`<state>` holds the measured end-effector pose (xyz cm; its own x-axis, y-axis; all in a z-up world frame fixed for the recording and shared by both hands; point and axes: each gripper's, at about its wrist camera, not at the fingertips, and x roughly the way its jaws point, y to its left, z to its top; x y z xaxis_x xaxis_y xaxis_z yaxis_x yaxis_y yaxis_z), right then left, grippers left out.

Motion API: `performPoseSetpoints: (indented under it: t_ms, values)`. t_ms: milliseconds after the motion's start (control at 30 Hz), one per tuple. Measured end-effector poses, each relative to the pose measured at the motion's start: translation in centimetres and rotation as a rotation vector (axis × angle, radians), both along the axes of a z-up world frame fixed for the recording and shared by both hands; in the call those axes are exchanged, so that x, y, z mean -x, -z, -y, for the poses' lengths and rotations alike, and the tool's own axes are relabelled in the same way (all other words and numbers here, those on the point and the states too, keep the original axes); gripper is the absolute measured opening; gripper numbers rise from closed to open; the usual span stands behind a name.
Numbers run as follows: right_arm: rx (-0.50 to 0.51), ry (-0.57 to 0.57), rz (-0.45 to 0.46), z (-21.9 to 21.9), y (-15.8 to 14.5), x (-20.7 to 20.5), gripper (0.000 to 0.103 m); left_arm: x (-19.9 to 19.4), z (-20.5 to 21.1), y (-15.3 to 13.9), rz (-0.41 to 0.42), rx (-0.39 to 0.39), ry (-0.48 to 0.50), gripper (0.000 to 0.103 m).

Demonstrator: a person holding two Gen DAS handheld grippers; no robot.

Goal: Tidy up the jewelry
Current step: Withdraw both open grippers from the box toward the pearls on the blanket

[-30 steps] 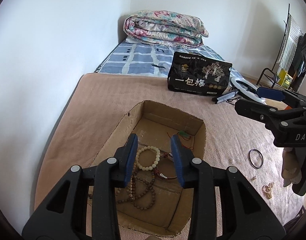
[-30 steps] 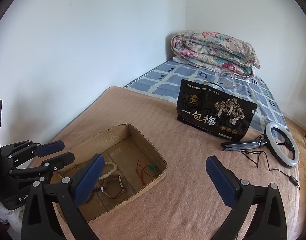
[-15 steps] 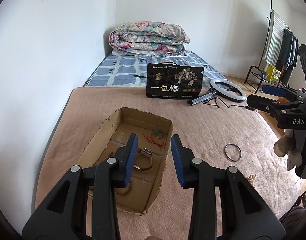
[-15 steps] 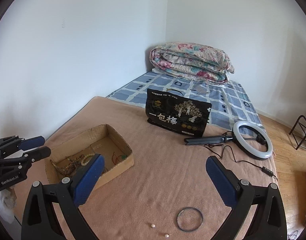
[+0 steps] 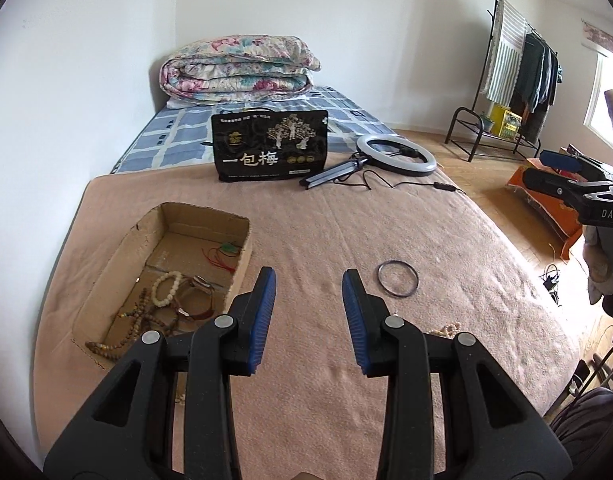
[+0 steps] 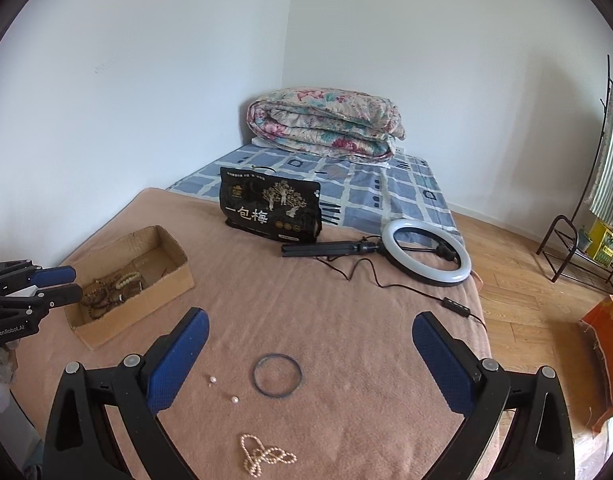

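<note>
A cardboard box (image 5: 122,256) (image 6: 174,280) on the tan blanket holds bead bracelets (image 5: 164,290) and a red cord with a green pendant (image 5: 224,250). A dark bangle (image 5: 397,279) (image 6: 277,376), two loose pearls (image 6: 213,379) and a pearl strand (image 6: 262,456) lie on the blanket outside it. My left gripper (image 5: 308,320) is open and empty, right of the box and above the blanket. My right gripper (image 6: 306,356) is wide open and empty above the bangle. Each gripper shows at the other view's edge.
A black snack bag (image 5: 270,152) stands behind the box. A ring light with stand and cable (image 6: 426,254) lies at the bed's right edge. A folded quilt (image 5: 238,70) sits at the far end. A clothes rack (image 5: 518,80) stands on the wood floor.
Both grippers pulled back and swung right, away from the box. The left gripper's jaws stand wider apart. The bangle, pearls and pearl strand came into view.
</note>
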<state>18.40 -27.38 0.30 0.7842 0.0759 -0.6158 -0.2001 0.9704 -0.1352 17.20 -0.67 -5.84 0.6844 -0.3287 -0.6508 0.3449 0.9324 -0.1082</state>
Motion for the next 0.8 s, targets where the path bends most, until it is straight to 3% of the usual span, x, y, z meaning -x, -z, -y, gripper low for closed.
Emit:
performPoseSetpoints:
  t_ms: [267, 700, 800]
  values:
    - [0.002, 0.004, -0.033, 3.7, 1.6, 2.9, 0.103, 0.4, 3.7, 2.7, -0.058, 0.013, 0.071, 0.034]
    - [-0.06, -0.017, -0.188, 5.4, 10.9, 4.2, 0.102, -1.3, 7.6, 8.9, -0.152, -0.012, 0.136, 0.034]
    - [-0.088, -0.033, -0.22, 4.9, 12.7, 4.2, 0.101, -2.0, 7.9, 10.2, -0.175, -0.011, 0.137, 0.026]
